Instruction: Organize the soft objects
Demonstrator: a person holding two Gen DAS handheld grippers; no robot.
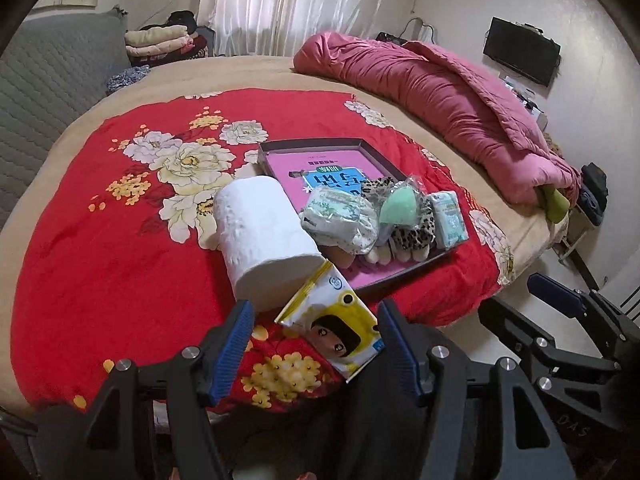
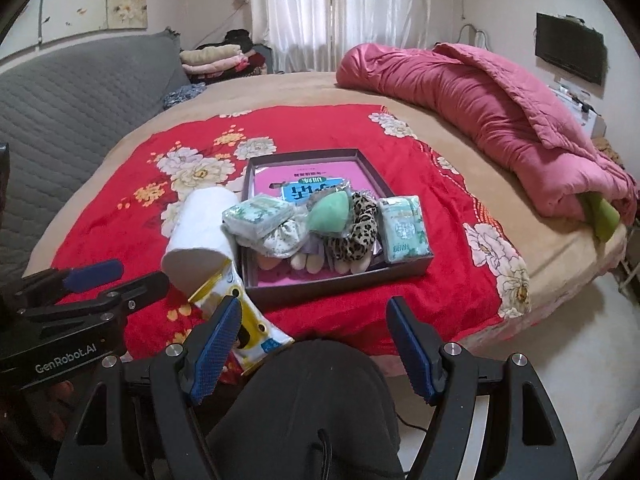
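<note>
A dark shallow box [image 1: 404, 174] [image 2: 412, 267] on the red floral blanket holds tissue packs, a green sponge [image 1: 398, 206] [image 2: 330, 210], a leopard-print cloth [image 2: 354, 240] and other soft items. A white paper roll [image 1: 260, 236] [image 2: 200, 232] lies left of the box. A yellow-and-white packet [image 1: 336, 328] [image 2: 250, 328] lies in front of the roll. My left gripper [image 1: 316, 344] is open, its fingers either side of the packet's near end. My right gripper [image 2: 314, 344] is open and empty in front of the bed edge, with the packet by its left finger.
A rumpled pink quilt [image 1: 460, 100] [image 2: 500, 120] lies along the bed's far right. A grey padded headboard [image 2: 60, 96] stands at the left. Folded clothes [image 2: 216, 60] are stacked behind the bed. A dark-clothed knee [image 2: 316, 400] is below the right gripper.
</note>
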